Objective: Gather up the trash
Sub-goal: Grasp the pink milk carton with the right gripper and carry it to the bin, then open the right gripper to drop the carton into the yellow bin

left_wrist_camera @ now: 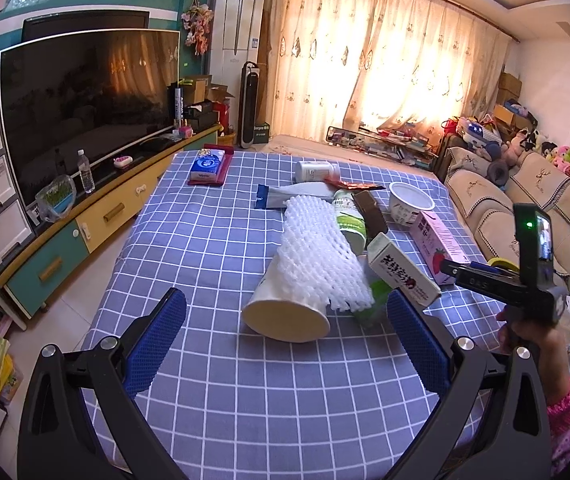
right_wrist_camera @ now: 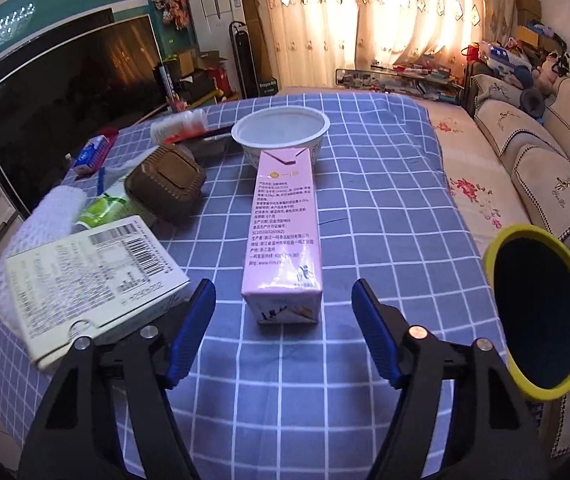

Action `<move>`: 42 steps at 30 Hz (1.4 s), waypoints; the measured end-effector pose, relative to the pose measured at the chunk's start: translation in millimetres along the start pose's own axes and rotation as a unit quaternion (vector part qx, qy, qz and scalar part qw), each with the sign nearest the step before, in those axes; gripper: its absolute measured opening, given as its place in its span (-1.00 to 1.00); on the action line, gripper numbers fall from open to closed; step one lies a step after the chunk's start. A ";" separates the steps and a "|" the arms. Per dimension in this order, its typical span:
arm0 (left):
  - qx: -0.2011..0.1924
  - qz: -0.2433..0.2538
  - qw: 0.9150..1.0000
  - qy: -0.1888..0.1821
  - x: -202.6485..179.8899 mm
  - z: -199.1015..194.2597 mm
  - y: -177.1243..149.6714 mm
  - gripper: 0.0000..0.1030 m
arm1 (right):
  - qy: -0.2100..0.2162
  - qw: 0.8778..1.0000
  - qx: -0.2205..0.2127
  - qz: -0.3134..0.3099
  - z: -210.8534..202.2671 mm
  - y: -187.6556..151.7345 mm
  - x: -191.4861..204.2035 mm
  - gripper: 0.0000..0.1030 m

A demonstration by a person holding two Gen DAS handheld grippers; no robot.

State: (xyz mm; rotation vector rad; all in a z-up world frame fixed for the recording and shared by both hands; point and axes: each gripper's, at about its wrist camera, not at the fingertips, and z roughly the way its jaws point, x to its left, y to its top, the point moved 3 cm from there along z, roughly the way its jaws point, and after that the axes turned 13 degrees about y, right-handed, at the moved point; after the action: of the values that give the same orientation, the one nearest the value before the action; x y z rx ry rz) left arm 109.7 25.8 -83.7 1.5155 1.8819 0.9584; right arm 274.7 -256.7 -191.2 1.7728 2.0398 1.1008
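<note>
Trash on a blue checked tablecloth (left_wrist_camera: 213,240), with positions given relative to the pink carton (right_wrist_camera: 283,216). This carton lies flat along the cloth, its near end just ahead of the right gripper (right_wrist_camera: 283,326). The jaws stand apart on either side of the carton's line, and the blue pads (right_wrist_camera: 195,330) touch nothing. Directly beyond the carton's far end, touching or nearly so, stands a white bowl (right_wrist_camera: 281,130), upright and open. Left of the carton lies a white box (right_wrist_camera: 85,280) printed with a barcode; the gripper's frame hides its near corner. A brown tray (right_wrist_camera: 165,184) lies left of the carton and farther back. A yellow-rimmed bin (right_wrist_camera: 541,316) is seen to the right, cut off at the bottom, its inside too dark to read.

In the left wrist view the left gripper (left_wrist_camera: 285,336) is likewise spread wide and empty, facing a paper cup (left_wrist_camera: 285,312) on its side, partly covered by white foam netting (left_wrist_camera: 317,256). A hand (left_wrist_camera: 525,332) holds the right gripper at that view's right edge.
</note>
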 end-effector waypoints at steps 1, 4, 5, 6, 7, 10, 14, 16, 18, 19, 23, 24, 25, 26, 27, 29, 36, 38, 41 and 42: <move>0.003 0.000 1.000 -0.002 -1.6 5.1 0.5 0.93 | 0.001 1.000 0.005 0.003 4.0 0.6 -2.2 0.18; 0.008 0.003 1.000 -0.007 -6.8 14.6 0.7 0.93 | -0.003 1.000 0.014 0.008 11.2 -0.3 -7.3 -0.23; 0.009 0.005 1.000 -0.008 -9.0 17.7 1.3 0.93 | 0.001 1.000 0.010 0.011 10.0 -0.2 -9.4 -0.24; 0.010 0.006 1.000 -0.009 -10.3 19.4 1.7 0.93 | 0.007 1.000 0.002 0.013 4.9 -0.3 -9.7 -0.24; 0.010 0.008 1.000 -0.011 -12.7 22.8 2.4 0.93 | 0.010 1.000 -0.005 0.014 0.3 0.5 -10.1 -0.25; 0.014 0.011 1.000 -0.014 -18.5 29.9 4.2 0.93 | 0.018 0.999 -0.030 0.014 -21.0 6.9 -12.1 -0.26; 0.018 0.013 1.000 -0.022 -25.7 37.5 5.1 0.93 | 0.027 0.998 -0.061 0.016 -51.9 14.0 -15.9 -0.26; 0.020 0.016 0.999 -0.025 -30.3 41.2 5.5 0.93 | 0.034 0.997 -0.074 0.019 -68.8 16.8 -19.9 -0.27; 0.022 0.020 0.999 -0.028 -35.2 44.0 6.3 0.93 | 0.040 0.995 -0.084 0.023 -81.9 17.6 -23.2 -0.27; 0.021 0.022 0.999 -0.028 -36.9 44.4 6.0 0.93 | 0.043 0.995 -0.090 0.024 -89.1 17.9 -25.3 -0.27; 0.015 0.030 0.999 -0.033 -44.1 42.1 6.5 0.93 | 0.031 0.991 -0.124 0.031 -122.7 20.4 -40.0 -0.27; 0.012 0.034 0.999 -0.036 -47.9 42.0 7.6 0.93 | 0.018 0.990 -0.135 0.037 -132.3 20.1 -49.4 -0.27; 0.011 0.037 0.999 -0.037 -50.2 41.3 7.7 0.93 | 0.002 0.989 -0.141 0.043 -138.9 19.7 -58.4 -0.27; 0.010 0.039 0.998 -0.039 -52.2 40.5 8.2 0.93 | -0.025 0.988 -0.145 0.054 -145.0 18.4 -74.1 -0.27; 0.009 0.043 0.998 -0.041 -55.4 40.4 8.1 0.93 | -0.042 0.987 -0.144 0.064 -146.9 16.7 -85.9 -0.27; 0.008 0.050 0.998 -0.047 -63.1 40.2 7.4 0.93 | -0.073 0.984 -0.135 0.091 -147.5 10.2 -114.8 -0.26; 0.016 0.073 0.995 -0.060 -90.8 46.2 7.3 0.93 | -0.164 0.970 -0.042 0.175 -103.8 -23.7 -218.8 -0.26; 0.020 0.079 0.995 -0.065 -99.2 49.2 8.6 0.93 | -0.176 0.967 -0.018 0.185 -88.5 -30.5 -236.6 -0.26; 0.025 0.083 0.994 -0.073 -107.3 52.9 8.8 0.93 | -0.194 0.962 0.011 0.194 -70.4 -37.6 -254.5 -0.26; 0.026 0.085 0.993 -0.074 -110.0 54.4 8.7 0.93 | -0.199 0.960 0.022 0.195 -63.8 -40.0 -260.1 -0.26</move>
State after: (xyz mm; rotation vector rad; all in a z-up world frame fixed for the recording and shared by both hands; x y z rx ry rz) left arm 181.7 -69.7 -112.4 1.7498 1.7084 0.8511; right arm 269.7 -520.9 -250.6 2.2658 1.5300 0.7044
